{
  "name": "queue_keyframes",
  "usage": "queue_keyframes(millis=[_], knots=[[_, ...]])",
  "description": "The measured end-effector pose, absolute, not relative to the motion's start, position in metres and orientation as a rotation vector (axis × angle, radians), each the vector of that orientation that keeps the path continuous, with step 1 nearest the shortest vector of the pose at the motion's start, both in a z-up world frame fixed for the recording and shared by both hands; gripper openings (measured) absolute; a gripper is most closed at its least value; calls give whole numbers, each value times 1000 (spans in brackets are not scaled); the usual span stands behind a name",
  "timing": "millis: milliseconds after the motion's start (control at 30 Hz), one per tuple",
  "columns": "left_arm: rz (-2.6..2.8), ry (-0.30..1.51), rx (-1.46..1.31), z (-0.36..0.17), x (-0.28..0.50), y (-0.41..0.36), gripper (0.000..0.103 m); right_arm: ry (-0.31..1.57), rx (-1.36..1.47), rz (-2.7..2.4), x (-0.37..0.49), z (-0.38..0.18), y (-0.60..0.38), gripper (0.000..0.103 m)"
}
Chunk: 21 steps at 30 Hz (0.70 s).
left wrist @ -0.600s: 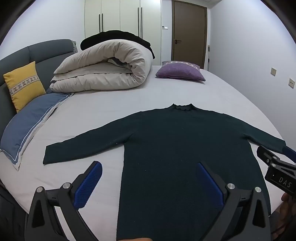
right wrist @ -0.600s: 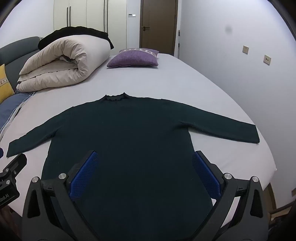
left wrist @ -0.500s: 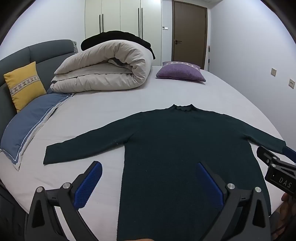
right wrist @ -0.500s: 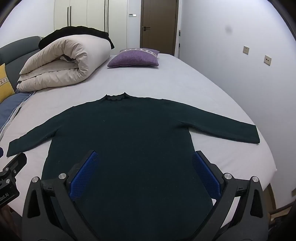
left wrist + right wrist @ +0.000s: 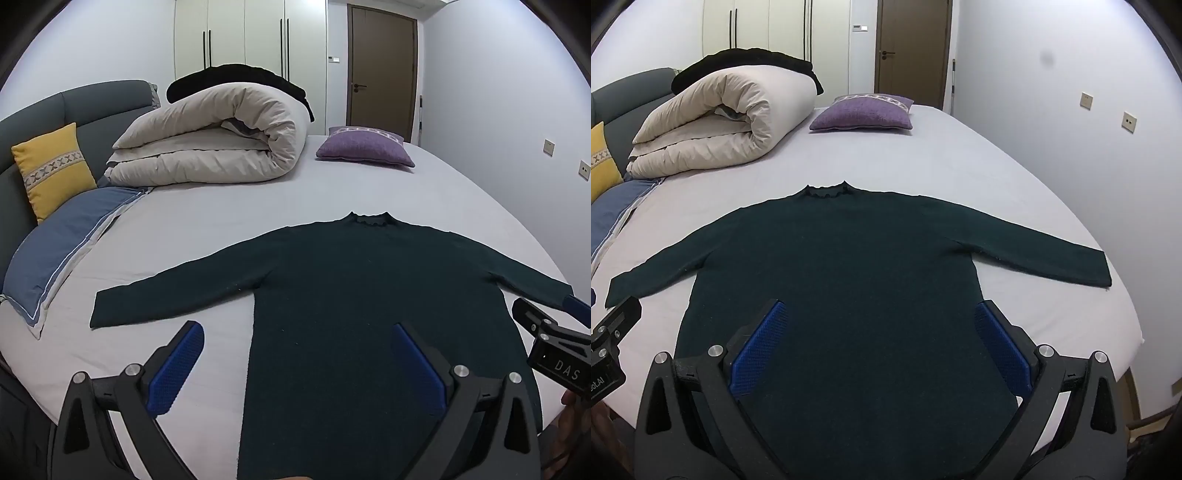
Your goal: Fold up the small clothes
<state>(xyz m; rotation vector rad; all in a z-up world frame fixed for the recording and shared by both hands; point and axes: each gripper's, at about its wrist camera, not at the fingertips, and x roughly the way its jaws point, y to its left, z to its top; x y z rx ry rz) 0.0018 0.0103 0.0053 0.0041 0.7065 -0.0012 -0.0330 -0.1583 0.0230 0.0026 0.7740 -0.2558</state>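
a dark green sweater (image 5: pixel 849 266) lies flat on the pale bed sheet (image 5: pixel 923 155), neck away from the cameras, both sleeves spread out to the sides. the left gripper (image 5: pixel 295 363) hangs above the garment's left side edge with its jaws spread wide and nothing between its blue pads (image 5: pixel 173 373); one pad sits over bare sheet, the other over the knit. the right gripper (image 5: pixel 882 347) hovers over the lower body of the sweater, jaws likewise released and empty. only the left wrist view shows the whole yellow cushion (image 5: pixel 55 170), the grey headboard (image 5: pixel 92 107) and the full blue pillow (image 5: pixel 62 243); it cuts off the right cuff behind the other gripper's body. the right wrist view alone shows that right sleeve's end (image 5: pixel 1097 269) near the mattress edge. both views share the rolled cream duvet (image 5: pixel 720 125), the purple cushion (image 5: pixel 860 112) and the brown door (image 5: pixel 912 48).
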Motion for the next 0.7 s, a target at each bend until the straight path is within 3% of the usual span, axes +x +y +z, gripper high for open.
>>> queue_keyframes(millis=[700], knots=[[0, 695, 4, 7, 2, 12, 103, 777, 10, -255, -33, 22, -161, 103]])
